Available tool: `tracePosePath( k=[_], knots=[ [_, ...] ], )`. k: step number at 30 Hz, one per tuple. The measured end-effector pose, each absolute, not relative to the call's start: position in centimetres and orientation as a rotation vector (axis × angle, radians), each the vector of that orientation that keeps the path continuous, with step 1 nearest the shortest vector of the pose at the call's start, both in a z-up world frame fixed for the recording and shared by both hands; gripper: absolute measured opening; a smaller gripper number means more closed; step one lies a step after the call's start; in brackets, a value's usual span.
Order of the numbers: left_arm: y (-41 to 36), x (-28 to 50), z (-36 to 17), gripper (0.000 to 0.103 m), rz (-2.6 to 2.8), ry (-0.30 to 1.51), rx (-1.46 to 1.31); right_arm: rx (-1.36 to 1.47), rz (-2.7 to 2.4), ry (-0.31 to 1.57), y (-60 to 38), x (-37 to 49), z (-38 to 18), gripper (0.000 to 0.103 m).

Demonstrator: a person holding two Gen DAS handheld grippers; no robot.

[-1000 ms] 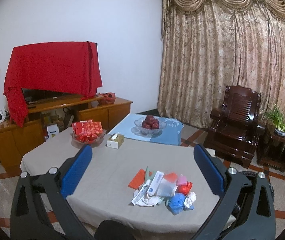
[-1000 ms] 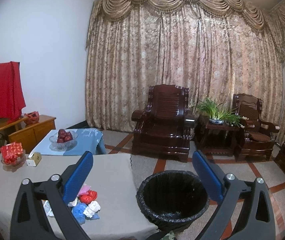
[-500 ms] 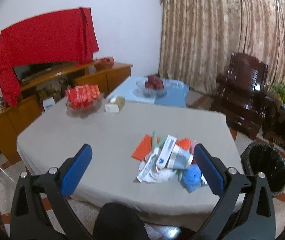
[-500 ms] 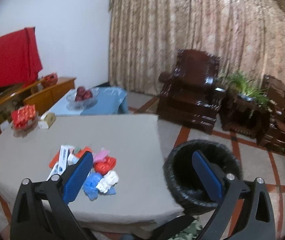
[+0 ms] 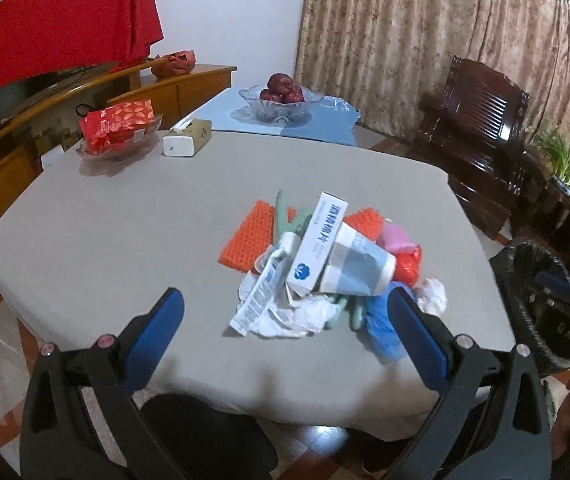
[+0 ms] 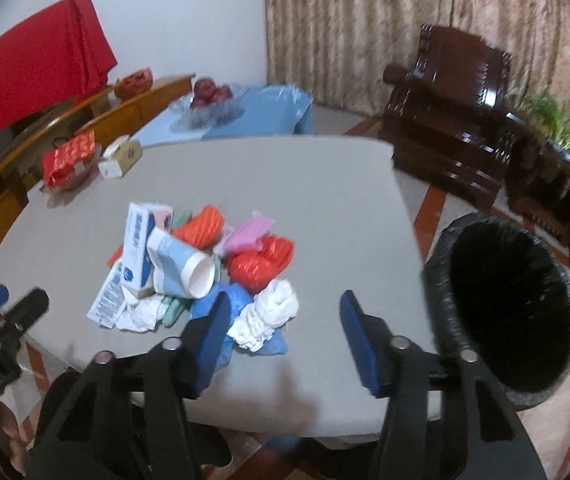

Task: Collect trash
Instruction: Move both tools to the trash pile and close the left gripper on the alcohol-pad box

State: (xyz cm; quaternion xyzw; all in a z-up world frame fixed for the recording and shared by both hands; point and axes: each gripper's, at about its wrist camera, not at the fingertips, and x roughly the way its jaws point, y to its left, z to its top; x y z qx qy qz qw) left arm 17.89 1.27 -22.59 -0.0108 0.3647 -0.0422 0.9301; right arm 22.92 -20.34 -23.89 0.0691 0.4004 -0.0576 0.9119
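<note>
Right gripper (image 6: 283, 320) hangs spread and empty at the near edge of the trash pile (image 6: 205, 264), its blue fingers bracketing a white crumpled wad (image 6: 271, 314) (likely first pick, nearest the bin (image 6: 513, 304)); left gripper (image 5: 285, 320), also wide apart, holds nothing over the table (image 5: 125, 220)
</note>
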Motion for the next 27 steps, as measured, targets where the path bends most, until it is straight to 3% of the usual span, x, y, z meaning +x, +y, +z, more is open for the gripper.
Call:
tracePosePath(
  k=[22, 27],
  knots=[
    [-0.7, 24.4, -28.5, 0.098, -0.138, 0.801, 0.040, 0.175, -0.054, 0.994, -20.0, 29.8, -32.1, 0.039],
    [-0.9, 25.2, -29.5, 0.098, -0.136, 0.815, 0.039, 0.183, -0.035, 1.027, -20.3, 30.5, -33.1, 0.020]
  ],
)
